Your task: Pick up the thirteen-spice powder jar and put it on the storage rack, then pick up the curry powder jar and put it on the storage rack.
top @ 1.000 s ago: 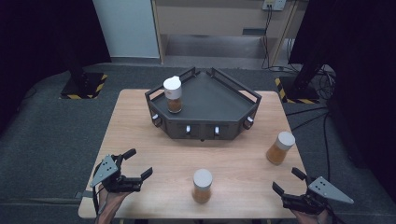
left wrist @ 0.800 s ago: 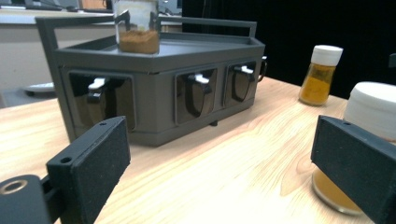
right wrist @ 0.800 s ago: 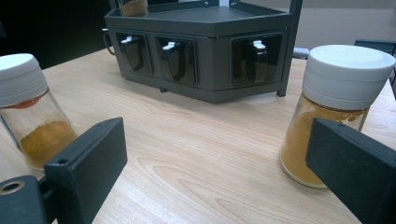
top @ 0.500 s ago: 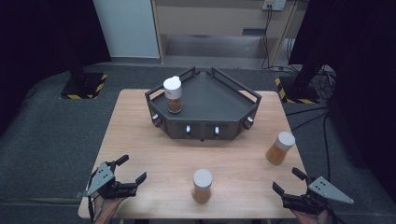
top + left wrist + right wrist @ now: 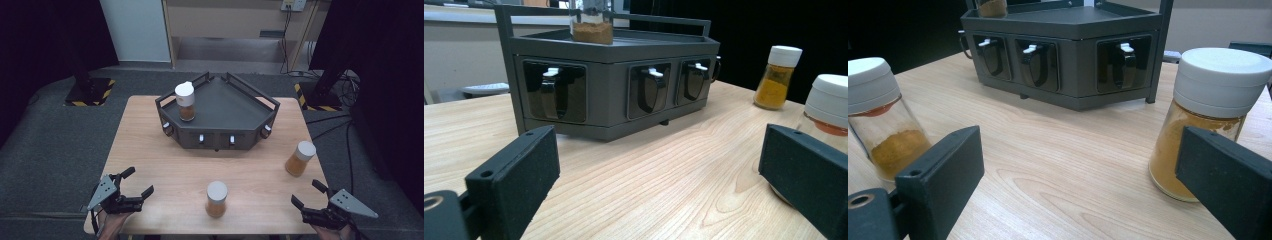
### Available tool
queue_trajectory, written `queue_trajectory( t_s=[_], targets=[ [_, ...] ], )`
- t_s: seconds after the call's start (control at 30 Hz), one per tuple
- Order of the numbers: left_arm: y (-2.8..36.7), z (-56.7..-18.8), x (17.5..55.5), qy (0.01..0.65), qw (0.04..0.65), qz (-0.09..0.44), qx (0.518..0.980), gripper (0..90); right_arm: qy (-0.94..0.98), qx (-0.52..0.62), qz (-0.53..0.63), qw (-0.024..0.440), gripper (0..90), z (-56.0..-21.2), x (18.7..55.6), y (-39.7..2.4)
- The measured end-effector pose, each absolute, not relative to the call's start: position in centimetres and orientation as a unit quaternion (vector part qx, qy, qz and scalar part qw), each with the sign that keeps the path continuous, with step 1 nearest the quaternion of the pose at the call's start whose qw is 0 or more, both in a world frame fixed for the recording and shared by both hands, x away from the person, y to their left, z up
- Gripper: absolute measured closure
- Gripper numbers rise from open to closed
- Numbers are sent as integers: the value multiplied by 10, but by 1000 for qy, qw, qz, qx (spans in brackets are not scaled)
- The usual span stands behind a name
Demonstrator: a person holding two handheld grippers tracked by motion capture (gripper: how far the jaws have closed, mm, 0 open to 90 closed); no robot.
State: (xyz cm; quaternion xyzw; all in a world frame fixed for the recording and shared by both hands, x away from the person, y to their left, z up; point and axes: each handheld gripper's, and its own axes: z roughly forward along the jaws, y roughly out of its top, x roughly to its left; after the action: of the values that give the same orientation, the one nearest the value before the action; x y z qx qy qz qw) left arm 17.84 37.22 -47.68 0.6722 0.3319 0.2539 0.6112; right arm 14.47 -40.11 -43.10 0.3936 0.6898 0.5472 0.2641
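**Spice Jars Await Pickup**

Left gripper (image 5: 135,182) and right gripper (image 5: 309,195) both spread wide, empty, flanking the middle jar (image 5: 216,198) in front of the rack (image 5: 220,135). Probably light, smooth, breakable glass; best gripped around the body below the cap.

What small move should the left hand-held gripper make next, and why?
Probably ease the left hand-held gripper toward the middle spice jar. Its jaws have just been opening and hold nothing, that jar stands nearest it on the table, and one jar already stands on the rack.

No readable text or labels anywhere
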Motion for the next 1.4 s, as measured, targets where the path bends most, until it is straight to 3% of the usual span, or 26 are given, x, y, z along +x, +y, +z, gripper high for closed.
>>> queue_trajectory(
  t_s=[1.4],
  targets=[
    [371,-474,187,299,604,232,701,14,686,368,570,263,40,-418,146,-402]
  ],
)
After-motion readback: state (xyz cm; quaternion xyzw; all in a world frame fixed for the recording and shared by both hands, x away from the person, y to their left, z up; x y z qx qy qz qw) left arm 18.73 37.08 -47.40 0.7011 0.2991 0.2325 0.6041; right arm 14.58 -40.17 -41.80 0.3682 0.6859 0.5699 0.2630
